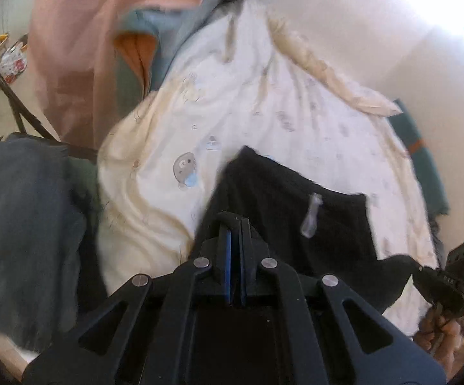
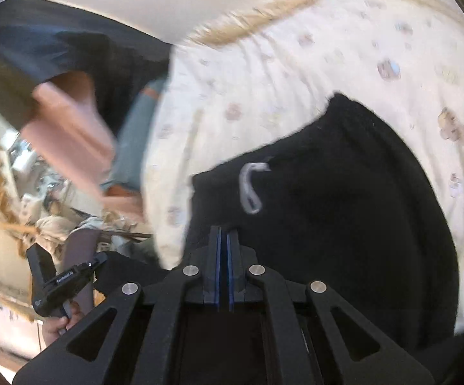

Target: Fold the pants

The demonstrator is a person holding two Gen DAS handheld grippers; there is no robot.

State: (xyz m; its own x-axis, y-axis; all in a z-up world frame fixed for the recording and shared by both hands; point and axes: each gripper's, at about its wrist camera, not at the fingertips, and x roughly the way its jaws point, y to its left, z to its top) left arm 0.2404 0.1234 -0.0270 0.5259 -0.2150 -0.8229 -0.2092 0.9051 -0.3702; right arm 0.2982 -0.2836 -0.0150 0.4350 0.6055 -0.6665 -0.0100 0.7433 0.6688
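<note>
Pants (image 1: 296, 211), black, lie on a white bed cover (image 1: 248, 96) printed with small animal figures, and hang from both grippers at the near edge. Left gripper (image 1: 235, 224): jaws closed together, blue pads nearly touching, with black fabric pinched at the tips. Right gripper (image 2: 223, 234): jaws likewise closed, tips buried in the edge of the same black fabric. In the left wrist view the right gripper appears at the lower right, gripping a stretched corner of the garment; a hand (image 1: 440, 330) holds its handle. In the right wrist view the left gripper shows at the lower left, also with black cloth drawn to it. A pale drawstring (image 2: 251, 189) loops on the upper surface of the pants. Both views are motion-blurred. A pink cloth (image 1: 81, 48) and dark grey fabric (image 1: 23, 224) sit beside the bed cover
</note>
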